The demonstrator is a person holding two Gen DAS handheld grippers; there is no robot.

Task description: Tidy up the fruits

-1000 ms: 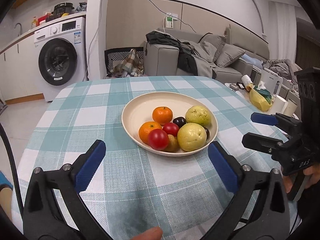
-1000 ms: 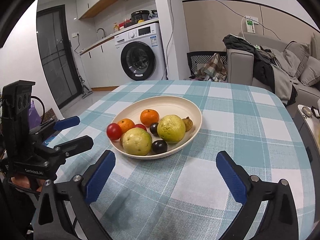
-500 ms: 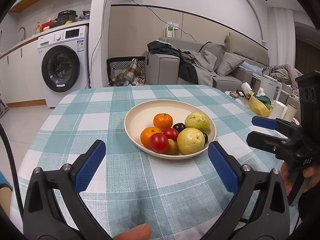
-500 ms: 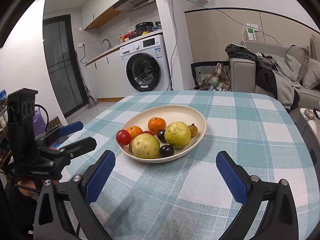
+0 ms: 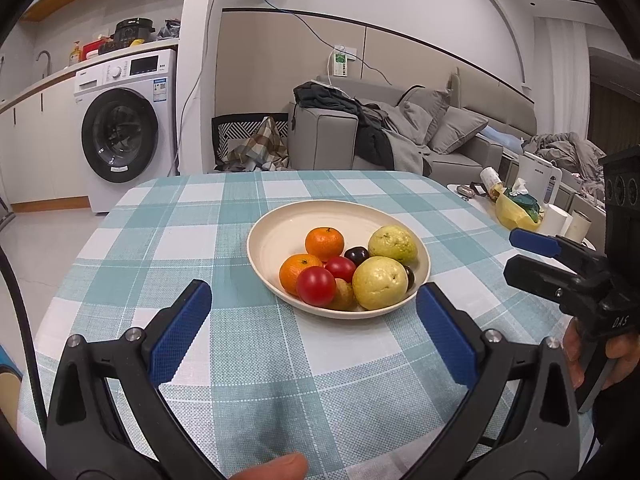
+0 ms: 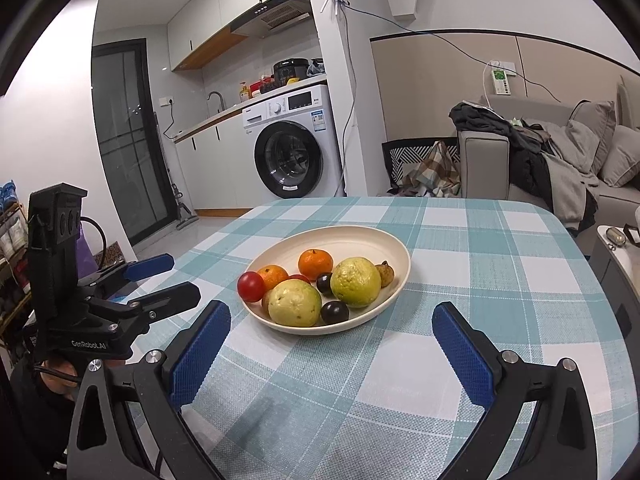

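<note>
Holding two oranges, two guavas, bowl

Fruits piled in cream bowl, mid-table

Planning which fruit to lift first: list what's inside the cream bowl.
Bowl holds two oranges, two tomatoes, two guavas, dark plums, small brownish fruits. Anything beneath is hidden.
</note>
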